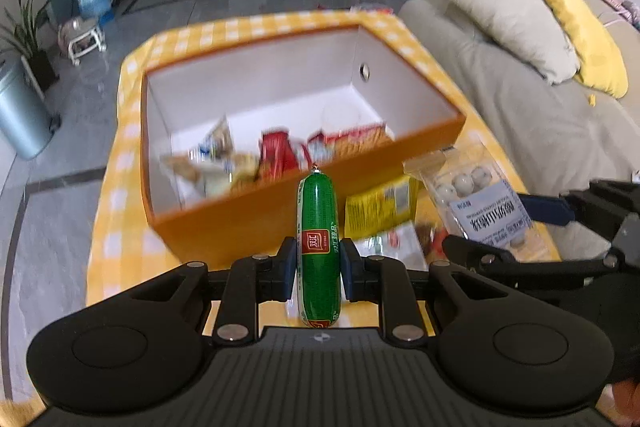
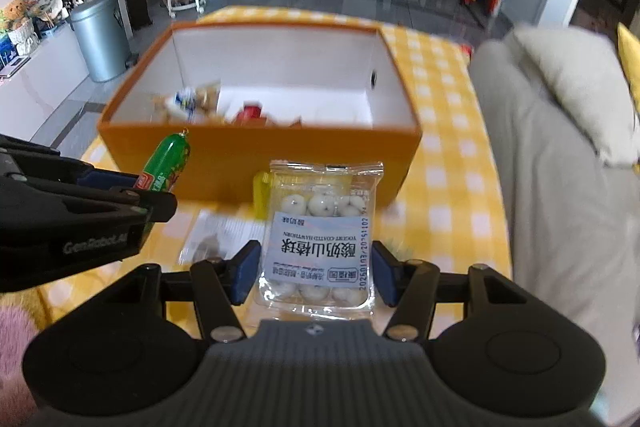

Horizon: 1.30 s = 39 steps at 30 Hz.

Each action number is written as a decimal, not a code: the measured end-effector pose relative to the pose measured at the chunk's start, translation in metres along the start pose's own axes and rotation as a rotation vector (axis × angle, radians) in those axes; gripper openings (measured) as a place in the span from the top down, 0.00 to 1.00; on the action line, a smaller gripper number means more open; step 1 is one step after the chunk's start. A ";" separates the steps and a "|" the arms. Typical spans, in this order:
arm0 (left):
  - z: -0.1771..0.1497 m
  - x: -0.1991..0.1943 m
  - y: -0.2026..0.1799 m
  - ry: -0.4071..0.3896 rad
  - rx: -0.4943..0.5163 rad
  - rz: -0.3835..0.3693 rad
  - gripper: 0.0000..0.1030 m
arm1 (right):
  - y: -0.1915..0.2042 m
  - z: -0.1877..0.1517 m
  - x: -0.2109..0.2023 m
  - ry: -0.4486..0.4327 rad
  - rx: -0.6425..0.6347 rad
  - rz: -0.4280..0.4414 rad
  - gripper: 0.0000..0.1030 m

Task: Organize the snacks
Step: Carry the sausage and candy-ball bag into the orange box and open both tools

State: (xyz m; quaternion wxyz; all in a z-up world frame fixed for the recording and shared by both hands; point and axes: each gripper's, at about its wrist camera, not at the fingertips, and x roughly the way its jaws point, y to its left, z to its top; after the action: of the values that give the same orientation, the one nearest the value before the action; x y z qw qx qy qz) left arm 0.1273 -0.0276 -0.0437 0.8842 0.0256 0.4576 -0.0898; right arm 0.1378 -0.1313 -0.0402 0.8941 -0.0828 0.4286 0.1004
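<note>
A: How many grippers, and what does each carry?

B: Two. The left gripper (image 1: 319, 269) pinches one green plastic-cased sausage (image 1: 318, 251) between its blue pads, the sausage standing on end with its clipped tip uppermost. The right gripper (image 2: 316, 273) pinches one clear plastic packet of white yogurt-coated hawthorn balls (image 2: 320, 239), its pads pressed against the two side edges of the packet.

A: Where are those two snacks relative to the container?

B: Both are held off the table, on the near side of the one open orange cardboard box with a white interior (image 1: 256, 227). The box stands on a yellow-and-white checked tablecloth (image 1: 124, 195).

A: What is inside the box?

B: Several wrapped snacks, lying toward its near wall: one red packet (image 1: 278, 155), one packet of orange crackers (image 1: 356, 141), and some pale wrappers too blurred to count.

A: And loose on the cloth?

B: Two items show between the box and the grippers: one yellow foil packet (image 1: 380, 205) just beside the box wall, and one white-and-clear wrapper (image 2: 224, 235) nearer the grippers.

A: Beyond the table?

B: One beige sofa (image 2: 552, 163) to the right, bearing one grey cushion (image 1: 508, 23) and one yellow cushion (image 1: 580, 31).
</note>
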 end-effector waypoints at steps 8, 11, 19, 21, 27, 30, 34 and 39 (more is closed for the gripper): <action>0.040 -0.007 0.006 -0.058 0.048 0.003 0.76 | -0.010 0.051 -0.007 -0.094 -0.098 -0.009 0.45; 0.055 -0.006 0.011 -0.069 0.054 0.007 0.76 | -0.009 0.068 -0.005 -0.113 -0.139 -0.013 0.45; 0.088 0.006 0.028 -0.070 0.083 0.056 0.76 | -0.001 0.094 0.015 -0.107 -0.237 -0.028 0.45; 0.094 0.011 0.032 -0.062 0.083 0.061 0.76 | 0.000 0.102 0.024 -0.096 -0.253 -0.026 0.45; 0.105 0.041 0.043 0.004 0.089 0.076 0.76 | 0.005 0.121 0.059 -0.052 -0.315 -0.046 0.45; 0.107 0.057 0.046 0.032 0.083 0.073 0.76 | 0.005 0.127 0.078 -0.014 -0.335 -0.049 0.45; 0.106 0.075 0.045 0.071 0.089 0.071 0.76 | 0.006 0.128 0.104 0.042 -0.369 -0.051 0.45; 0.100 0.095 0.043 0.130 0.109 0.063 0.76 | 0.008 0.125 0.128 0.122 -0.392 -0.023 0.45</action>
State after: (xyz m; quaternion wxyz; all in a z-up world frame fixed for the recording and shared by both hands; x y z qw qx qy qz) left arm 0.2688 -0.0111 -0.0646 0.8523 0.0939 0.5075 -0.0852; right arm 0.3083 -0.0807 -0.0635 0.8343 -0.2661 0.4531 0.1667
